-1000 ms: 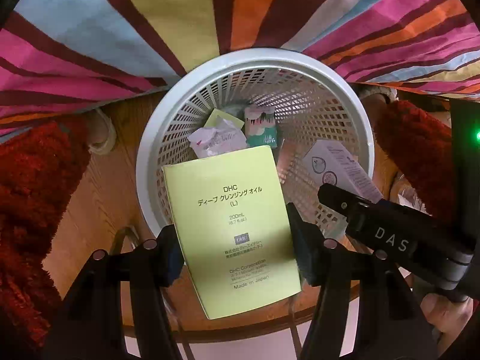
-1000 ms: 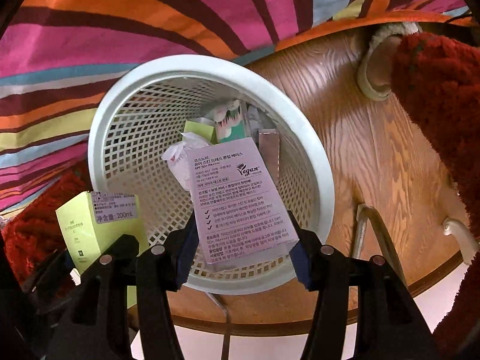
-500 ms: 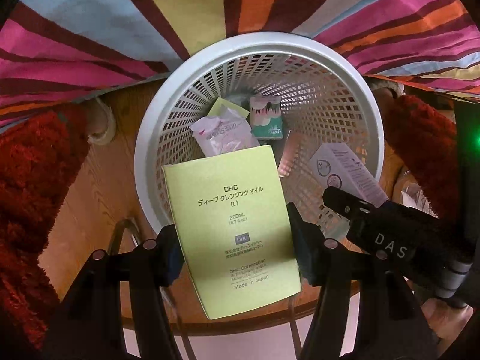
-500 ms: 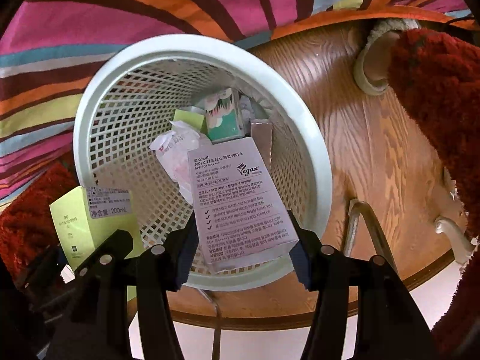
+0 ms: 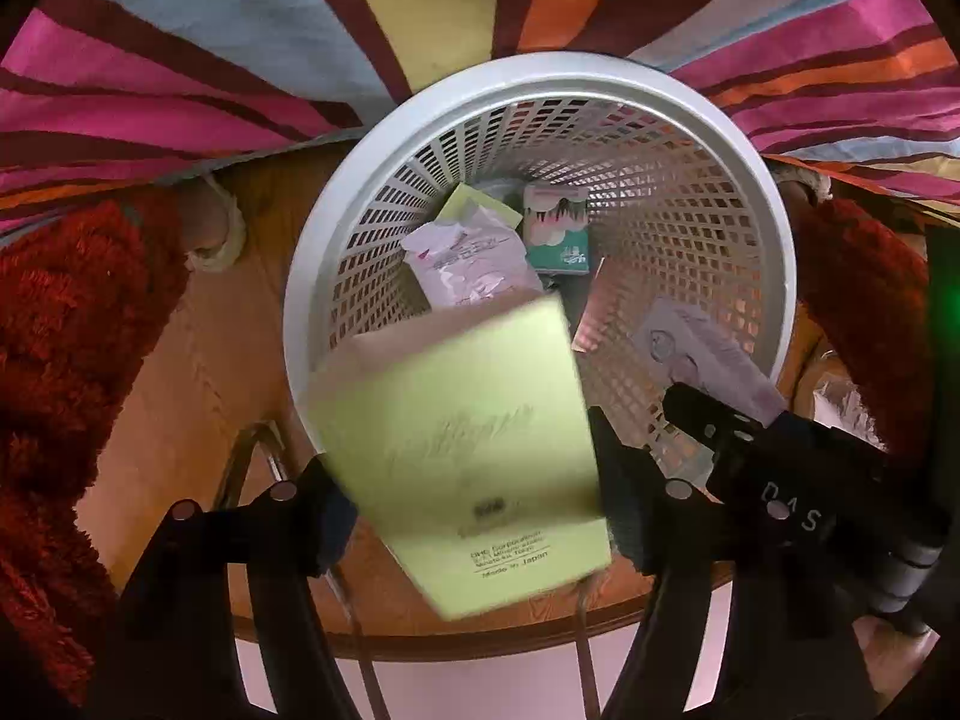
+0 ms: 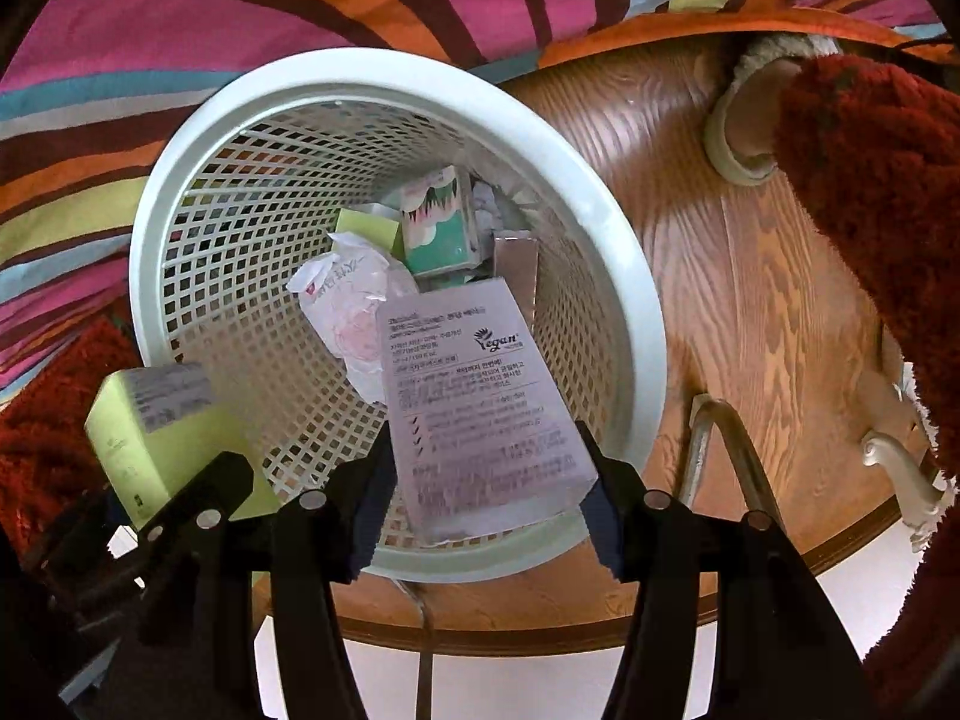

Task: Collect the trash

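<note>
1. The left gripper [image 5: 468,510] was opening, and the pale green rectangular cardboard box [image 5: 462,450] between its jaws was already blurred and tipping toward the white round plastic lattice basket [image 5: 336,276]. It looked like the pads had let go, though with that blur I wouldn't swear the right-hand pad had fully cleared.
2. The main risk looked like this: the green box's near end sat over the basket's near rim, not well inside. If it pivoted the wrong way it could catch the rim and slide onto the wooden floor [image 5: 180,372] instead.
3. The right gripper [image 6: 486,510] was clamped on the lilac flat cardboard box with printed text [image 6: 474,396], held over the basket's near side. Letting go from there seemed fine, but that box also overhung the near rim a bit.
4. The two grippers sat close, with the right one's black finger just beside the green box's right edge. A bump there could knock either box off course.
5. Room: the basket was open in the middle and far side, with only a crumpled white wrapper [image 6: 348,300] and a teal-and-white small carton [image 6: 438,222] at the bottom. A striped multicoloured fabric [image 5: 240,60] crowded the far rim and a red shaggy rug [image 6: 870,210] sat off to the right, so nudging forward looked safest.
</note>
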`<state>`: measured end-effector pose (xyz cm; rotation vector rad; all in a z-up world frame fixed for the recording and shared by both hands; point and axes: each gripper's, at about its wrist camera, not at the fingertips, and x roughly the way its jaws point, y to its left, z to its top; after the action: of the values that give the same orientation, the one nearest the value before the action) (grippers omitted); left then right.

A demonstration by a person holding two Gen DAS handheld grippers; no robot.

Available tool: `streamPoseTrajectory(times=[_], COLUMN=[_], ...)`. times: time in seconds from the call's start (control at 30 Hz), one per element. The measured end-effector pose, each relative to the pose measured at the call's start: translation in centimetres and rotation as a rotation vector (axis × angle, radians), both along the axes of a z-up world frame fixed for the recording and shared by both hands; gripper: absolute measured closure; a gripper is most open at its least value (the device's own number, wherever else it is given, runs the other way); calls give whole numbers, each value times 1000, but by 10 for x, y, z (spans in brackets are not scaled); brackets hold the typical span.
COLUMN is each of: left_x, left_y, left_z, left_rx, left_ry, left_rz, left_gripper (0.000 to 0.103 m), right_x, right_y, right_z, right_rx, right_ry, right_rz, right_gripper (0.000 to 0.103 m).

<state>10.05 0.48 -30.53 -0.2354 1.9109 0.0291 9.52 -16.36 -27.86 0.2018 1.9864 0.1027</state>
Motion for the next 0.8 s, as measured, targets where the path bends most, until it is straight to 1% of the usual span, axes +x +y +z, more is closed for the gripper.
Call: streamPoseTrajectory(times=[0.03,0.1,0.13,0.2,0.37,0.5,0.57,0.6,0.63,0.8], left_x=[0,0,0,0,1,2,2,2,2,4], left_y=[0,2,4,7,13,14,15,16,16,14], left_z=[-1,-1,0,1,4,11,16,19,24,40], left_rx=[2,3,7,20,23,18,13,13,16,22], left_ry=[3,3,-2,-7,-22,-47,-65,-79,-94,-153], left_rz=[1,11,20,31,53,58,62,65,65,62], left_gripper=[36,35,33,25,25,25,24,22,21,21], right_x=[0,0,1,1,0,0,1,1,1,-1], right_y=[0,-1,-2,-4,-5,-5,-5,-6,-5,-5], right_z=[-2,-3,-4,-6,-10,-8,-3,1,3,11], right_rx=[-8,-43,-36,-23,-2,9,-3,-19,-8,24], right_ry=[6,6,7,11,23,8,-28,-53,-70,-115], right_rz=[2,4,-11,-33,-57,-64,-57,-52,-59,-72], right_gripper=[49,40,32,31,24,21,17,14,8,8])
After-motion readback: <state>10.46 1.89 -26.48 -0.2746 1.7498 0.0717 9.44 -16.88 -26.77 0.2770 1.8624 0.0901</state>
